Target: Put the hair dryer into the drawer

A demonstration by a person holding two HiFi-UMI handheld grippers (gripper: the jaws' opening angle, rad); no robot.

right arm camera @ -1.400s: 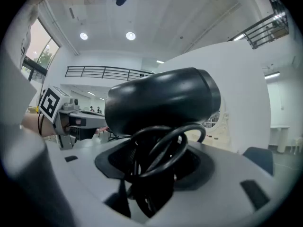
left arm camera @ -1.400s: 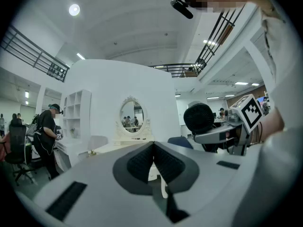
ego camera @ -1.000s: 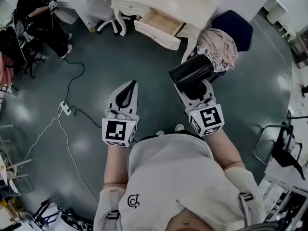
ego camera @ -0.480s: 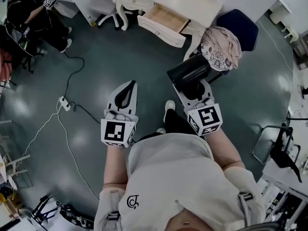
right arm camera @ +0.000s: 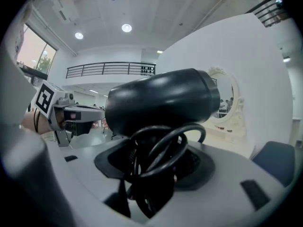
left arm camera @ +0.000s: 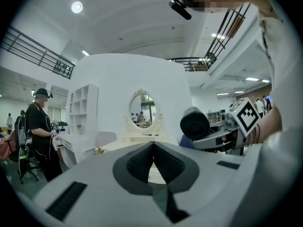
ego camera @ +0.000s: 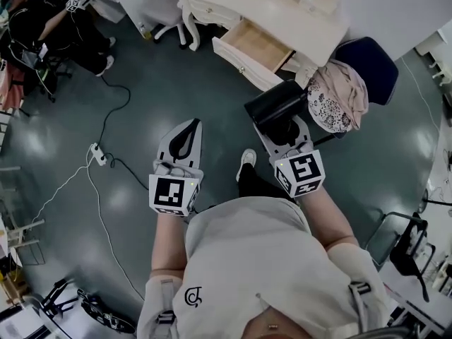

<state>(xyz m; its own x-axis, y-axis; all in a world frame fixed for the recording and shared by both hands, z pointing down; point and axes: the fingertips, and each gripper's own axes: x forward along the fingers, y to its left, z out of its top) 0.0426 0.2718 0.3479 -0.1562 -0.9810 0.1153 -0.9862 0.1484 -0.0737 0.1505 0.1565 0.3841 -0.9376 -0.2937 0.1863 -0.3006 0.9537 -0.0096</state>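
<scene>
The black hair dryer (ego camera: 277,104) sits crosswise over my right gripper (ego camera: 287,127), whose jaws are shut on its handle and coiled cord (right arm camera: 158,150); its barrel (right arm camera: 161,100) fills the right gripper view. My left gripper (ego camera: 186,137) is shut with nothing in it, its pads (left arm camera: 152,162) meeting. The open wooden drawer (ego camera: 258,46) of the white dressing table (ego camera: 282,6) lies just ahead of the dryer, slightly left. From the left gripper view the dryer (left arm camera: 195,125) and the right gripper's marker cube (left arm camera: 246,116) show at the right.
A dark blue chair (ego camera: 371,61) draped with patterned cloth (ego camera: 337,97) stands right of the drawer. A person in black (ego camera: 49,27) sits far left. A white cable with a power strip (ego camera: 97,157) crosses the grey floor. An oval mirror (left arm camera: 145,110) tops the table.
Both grippers and I have moved forward toward the dressing table; the drawer and chair now lie closer in the head view. The grip on the hair dryer is unchanged.
</scene>
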